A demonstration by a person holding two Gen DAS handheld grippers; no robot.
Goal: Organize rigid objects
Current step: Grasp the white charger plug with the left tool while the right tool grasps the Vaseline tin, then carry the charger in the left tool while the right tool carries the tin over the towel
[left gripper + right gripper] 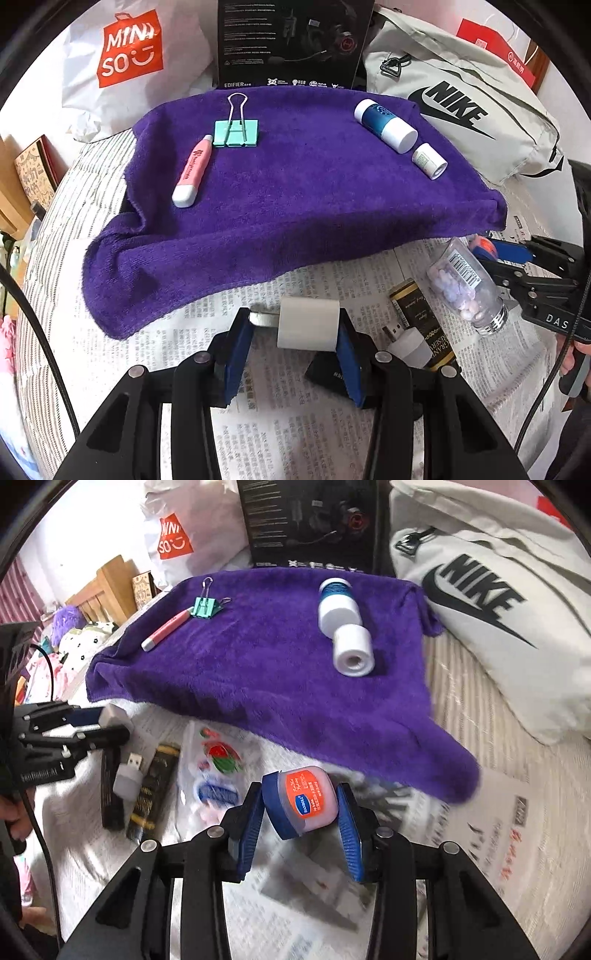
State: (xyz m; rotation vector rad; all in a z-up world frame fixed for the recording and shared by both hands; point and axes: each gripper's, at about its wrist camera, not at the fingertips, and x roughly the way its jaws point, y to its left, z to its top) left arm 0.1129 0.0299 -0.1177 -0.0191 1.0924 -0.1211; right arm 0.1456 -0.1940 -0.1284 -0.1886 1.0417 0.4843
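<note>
1. Above the newspaper-covered bed, the left tongs grasp a white plug adapter, while the right tongs are clenched on a small pink jar of lip balm with a blue lid; both items hang just short of the purple towel.

2. The adapter is pinched near the tips of the blue pads, its prong end pointing left across the tongs and its long axis running crosswise. A shallow hold like this could let it twist or drop on the way to the towel.

3. The jar sits tilted between the pads, lid to the left and base to the right, its short axis lying across the jaws. Rounded sides and a slanted seat suggest it may roll free once released.

4. On the towel lie a pink correction pen, a mint binder clip, a blue-and-white bottle and a small white bottle. The bottles lie on their sides end to end, so a careless placement nearby could knock them rolling.

5. The towel's front edge overhangs, and anything set there may slide onto the newspaper.

6. A clear pill bottle, a USB plug and a black-and-gold sachet wait on the paper.
</note>
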